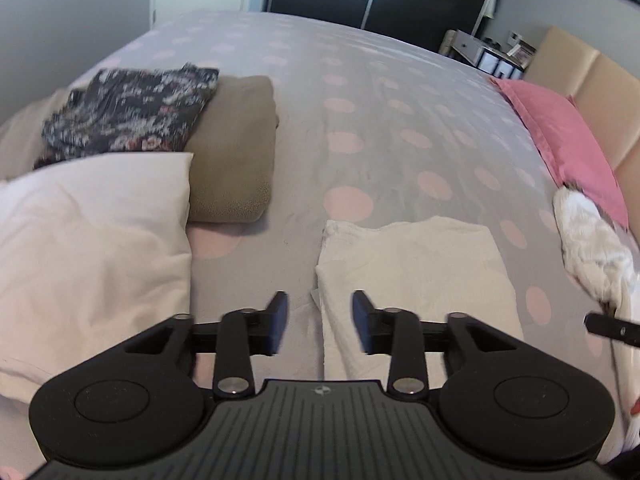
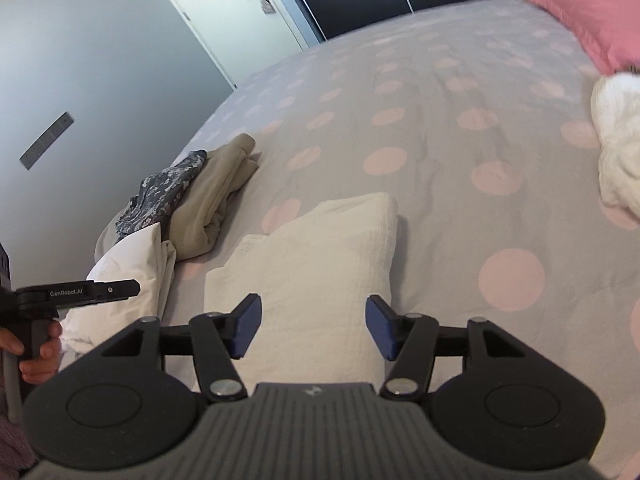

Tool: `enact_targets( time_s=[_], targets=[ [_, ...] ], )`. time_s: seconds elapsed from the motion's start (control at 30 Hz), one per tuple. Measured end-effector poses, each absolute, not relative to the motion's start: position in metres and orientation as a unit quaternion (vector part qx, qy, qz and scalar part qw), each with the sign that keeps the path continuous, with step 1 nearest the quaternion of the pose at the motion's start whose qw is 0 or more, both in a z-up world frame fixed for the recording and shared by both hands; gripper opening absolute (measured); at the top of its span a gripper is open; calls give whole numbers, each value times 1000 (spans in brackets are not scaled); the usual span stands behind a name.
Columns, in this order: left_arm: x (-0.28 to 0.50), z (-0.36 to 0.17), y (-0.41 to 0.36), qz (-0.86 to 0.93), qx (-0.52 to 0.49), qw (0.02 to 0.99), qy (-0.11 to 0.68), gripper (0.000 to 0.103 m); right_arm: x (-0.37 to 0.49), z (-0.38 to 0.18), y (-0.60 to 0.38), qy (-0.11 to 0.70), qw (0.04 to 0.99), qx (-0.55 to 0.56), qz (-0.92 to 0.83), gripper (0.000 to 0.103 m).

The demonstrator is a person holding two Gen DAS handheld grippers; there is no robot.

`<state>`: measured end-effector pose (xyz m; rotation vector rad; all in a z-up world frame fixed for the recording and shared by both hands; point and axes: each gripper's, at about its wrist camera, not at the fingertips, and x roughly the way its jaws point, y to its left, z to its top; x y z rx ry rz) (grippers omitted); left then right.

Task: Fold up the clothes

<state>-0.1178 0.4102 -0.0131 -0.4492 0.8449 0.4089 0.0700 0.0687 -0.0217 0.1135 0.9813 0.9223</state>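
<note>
On the grey bedspread with pink dots point(image 1: 360, 92), a cream, textured cloth folded into a rectangle point(image 2: 320, 272) lies flat, apparently just set down. Above it the left gripper point(image 1: 320, 322) and right gripper point(image 2: 314, 328) stand open and empty. Folded white point(image 1: 92, 240), khaki point(image 1: 236, 148) and floral point(image 1: 128, 116) garments lie leftward, unfolded white laundry point(image 1: 596, 248) rightward, probably next.

Folded cloth point(image 1: 416, 280) on bed point(image 1: 360, 120), stacked clothes point(image 1: 168, 128) left
</note>
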Motion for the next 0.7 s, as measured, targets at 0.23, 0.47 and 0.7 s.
enact_targets(
  time_s=[0.23, 0.47, 0.7],
  targets=[
    [-82, -57, 417, 171, -256, 849, 428, 45, 109, -64, 89, 516, 760, 71, 388, 61],
    [-57, -106, 417, 170, -233, 840, 459, 45, 127, -94, 111, 539, 735, 94, 401, 65],
    [-52, -131, 423, 135, -264, 842, 451, 54, 143, -131, 132, 571, 716, 82, 393, 67]
  ],
)
